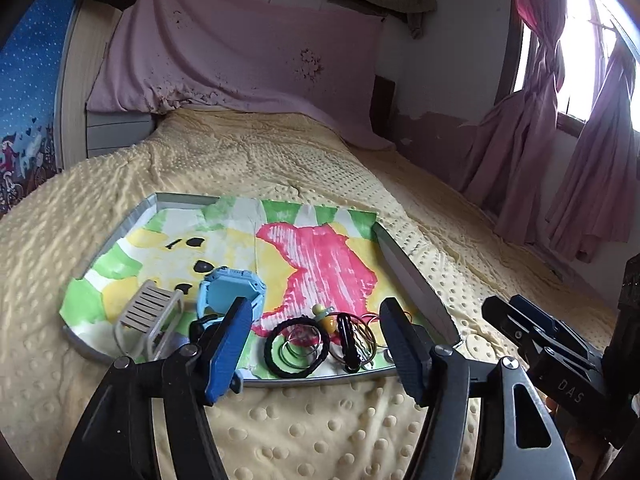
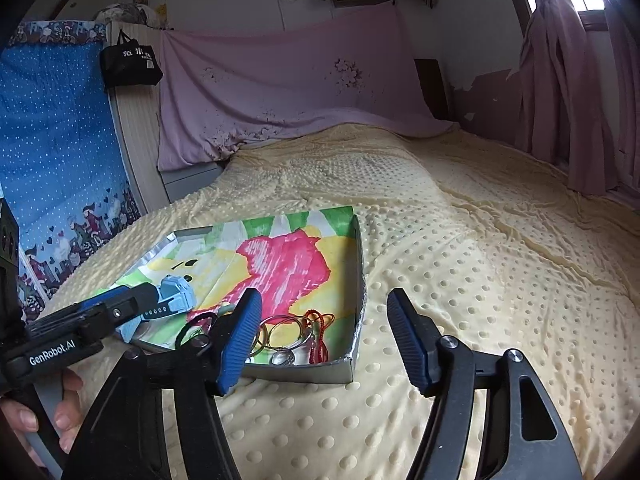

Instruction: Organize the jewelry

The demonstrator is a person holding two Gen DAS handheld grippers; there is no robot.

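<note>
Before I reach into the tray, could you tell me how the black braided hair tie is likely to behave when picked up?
The black braided hair tie looks soft and thin, so it would probably sag rather than hold its ring shape. It seems light. Metal rings lie inside and across it, so lifting it may well drag or snag one.

Yellow dotted bedspread [image 1: 280, 160]; pink curtains [image 1: 580, 160]; bright window [image 1: 576, 60].

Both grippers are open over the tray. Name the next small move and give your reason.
Probably lower the left hand-held gripper onto the black hair tie. Its jaws stand open and empty, and the tie lies between them at the near edge of the tray, overlapping thin metal rings. The right hand-held gripper is off past the tray's corner.
</note>
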